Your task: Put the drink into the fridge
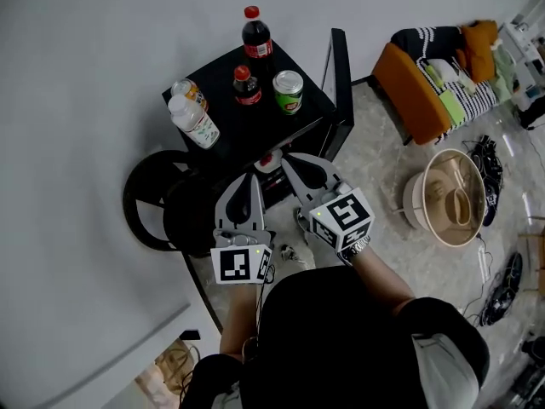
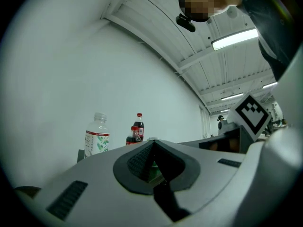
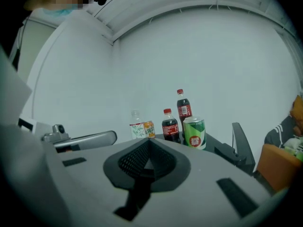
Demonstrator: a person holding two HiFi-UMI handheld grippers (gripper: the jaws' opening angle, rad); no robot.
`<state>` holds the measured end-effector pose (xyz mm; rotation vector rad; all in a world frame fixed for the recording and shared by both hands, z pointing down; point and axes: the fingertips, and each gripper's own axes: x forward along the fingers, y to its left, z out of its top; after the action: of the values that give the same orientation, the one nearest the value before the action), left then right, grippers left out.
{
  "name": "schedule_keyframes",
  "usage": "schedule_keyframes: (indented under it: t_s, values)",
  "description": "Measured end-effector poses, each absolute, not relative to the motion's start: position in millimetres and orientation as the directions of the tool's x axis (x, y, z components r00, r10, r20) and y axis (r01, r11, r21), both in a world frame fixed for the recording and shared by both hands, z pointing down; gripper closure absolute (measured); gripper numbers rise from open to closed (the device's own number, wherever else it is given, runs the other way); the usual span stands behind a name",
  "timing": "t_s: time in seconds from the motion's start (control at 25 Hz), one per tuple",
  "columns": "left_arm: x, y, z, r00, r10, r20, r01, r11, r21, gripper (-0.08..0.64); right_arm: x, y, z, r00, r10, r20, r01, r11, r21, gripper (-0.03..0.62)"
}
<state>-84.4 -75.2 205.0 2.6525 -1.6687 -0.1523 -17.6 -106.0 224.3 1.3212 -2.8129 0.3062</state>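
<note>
Several drinks stand on top of a small black fridge (image 1: pixel 223 136): a tall cola bottle (image 1: pixel 256 34), a short cola bottle (image 1: pixel 247 85), a green can (image 1: pixel 288 90), a clear white-capped bottle (image 1: pixel 193 119) and an orange-labelled bottle (image 1: pixel 187 89). My left gripper (image 1: pixel 247 177) and right gripper (image 1: pixel 288 158) are side by side in front of the fridge, below its top, both shut and empty. The right gripper view shows the green can (image 3: pixel 194 132) and short cola bottle (image 3: pixel 170 125) beyond the jaws. In the left gripper view the clear bottle (image 2: pixel 97 137) stands left of the jaws.
The fridge door (image 1: pixel 338 75) stands open on the right, seen edge-on. A black round seat (image 1: pixel 153 196) sits left of the fridge. An orange sofa (image 1: pixel 421 88), a round beige basket (image 1: pixel 447 196) and cables (image 1: pixel 498 284) lie on the floor to the right.
</note>
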Motion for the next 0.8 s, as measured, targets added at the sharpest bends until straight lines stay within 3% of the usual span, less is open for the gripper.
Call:
schedule_keyframes:
  t_s: [0.52,0.68,0.8]
  values:
    - [-104,-119,189,0.325,-0.941,-0.095,-0.945,-0.328,0.015,0.551,-47,-193,176,-0.687,-0.726,0.045,-0.727,0.683,-0.07,0.573]
    - [-113,-122,181,0.295,-0.95,-0.106,-0.955,-0.296,-0.003,0.551,-58,-216,172,-0.686,-0.724,0.071,-0.727,0.68,-0.097,0.425]
    - [-122,-122,178,0.261,-0.959,-0.11,-0.965,-0.262,-0.005,0.551,-62,-234,171,-0.665,-0.74,0.104,-0.747,0.659,-0.089,0.378]
